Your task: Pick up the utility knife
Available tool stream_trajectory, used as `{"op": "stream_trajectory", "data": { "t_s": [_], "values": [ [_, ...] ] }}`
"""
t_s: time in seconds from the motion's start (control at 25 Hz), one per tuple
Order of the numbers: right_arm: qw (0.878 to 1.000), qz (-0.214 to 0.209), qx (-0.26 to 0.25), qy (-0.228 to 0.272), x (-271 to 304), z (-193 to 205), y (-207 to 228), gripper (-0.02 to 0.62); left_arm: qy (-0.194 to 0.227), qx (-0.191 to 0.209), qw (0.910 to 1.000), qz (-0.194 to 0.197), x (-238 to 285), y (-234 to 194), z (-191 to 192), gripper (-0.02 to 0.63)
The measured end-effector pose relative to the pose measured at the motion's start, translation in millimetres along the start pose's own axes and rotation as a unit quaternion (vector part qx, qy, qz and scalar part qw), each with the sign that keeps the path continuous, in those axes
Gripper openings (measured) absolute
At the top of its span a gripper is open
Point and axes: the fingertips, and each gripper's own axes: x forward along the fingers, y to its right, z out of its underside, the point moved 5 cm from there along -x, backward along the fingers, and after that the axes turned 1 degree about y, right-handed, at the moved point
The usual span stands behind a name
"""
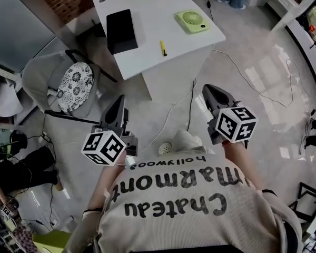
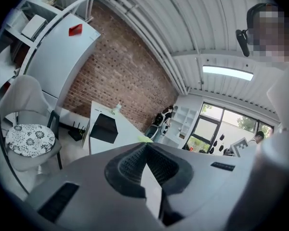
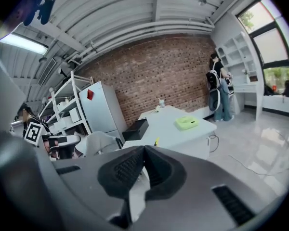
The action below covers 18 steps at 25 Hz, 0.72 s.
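The yellow utility knife [image 1: 163, 48] lies near the front edge of the white table [image 1: 147, 62], between a black box [image 1: 121, 30] and a green fan [image 1: 191, 21]. In the right gripper view the knife [image 3: 156, 141] shows as a small yellow sliver on the table edge, well ahead. My left gripper [image 1: 119, 103] and right gripper [image 1: 210, 90] are held over the floor near my body, short of the table, both pointing toward it. Both are shut with nothing between the jaws, as the left gripper [image 2: 145, 146] and right gripper [image 3: 144, 149] show in their own views.
A grey chair with a flowered cushion [image 1: 75, 86] stands left of the table. Cables [image 1: 190, 105] trail over the glossy floor in front of it. A person [image 3: 216, 88] stands by shelves at the far right. A fridge [image 3: 103, 117] and racks line the brick wall.
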Motion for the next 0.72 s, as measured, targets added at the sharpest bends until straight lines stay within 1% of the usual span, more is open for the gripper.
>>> {"op": "stream_trajectory", "data": {
  "t_s": [0.08, 0.16, 0.28, 0.36, 0.52, 0.72],
  "values": [
    [1.0, 0.0, 0.004, -0.017, 13.9, 8.1, 7.4, 0.003, -0.019, -0.006, 0.9998, -0.005, 12.1, -4.1, 14.2, 0.002],
    [1.0, -0.004, 0.007, -0.027, 25.5, 11.3, 16.0, 0.003, -0.029, -0.013, 0.9995, -0.006, 23.3, -3.4, 23.9, 0.002],
    [0.999, -0.02, 0.002, -0.035, 44.3, 5.0, 29.9, 0.003, -0.029, -0.023, 0.9992, -0.015, 39.9, 0.4, 29.2, 0.002],
    [0.999, -0.036, -0.003, -0.041, 60.3, -2.9, 36.8, 0.003, -0.024, -0.028, 0.9988, -0.031, 49.3, -1.8, 27.5, 0.002],
    [0.997, -0.069, -0.018, -0.038, 100.3, -35.5, 45.3, 0.003, 0.004, -0.036, 0.9974, -0.062, 72.0, -12.9, 9.0, 0.002],
    [0.992, -0.117, -0.038, -0.02, 144.6, -78.2, 52.8, 0.003, 0.061, -0.034, 0.9925, -0.1, 90.2, -17.3, -22.7, 0.002]
  ]
}}
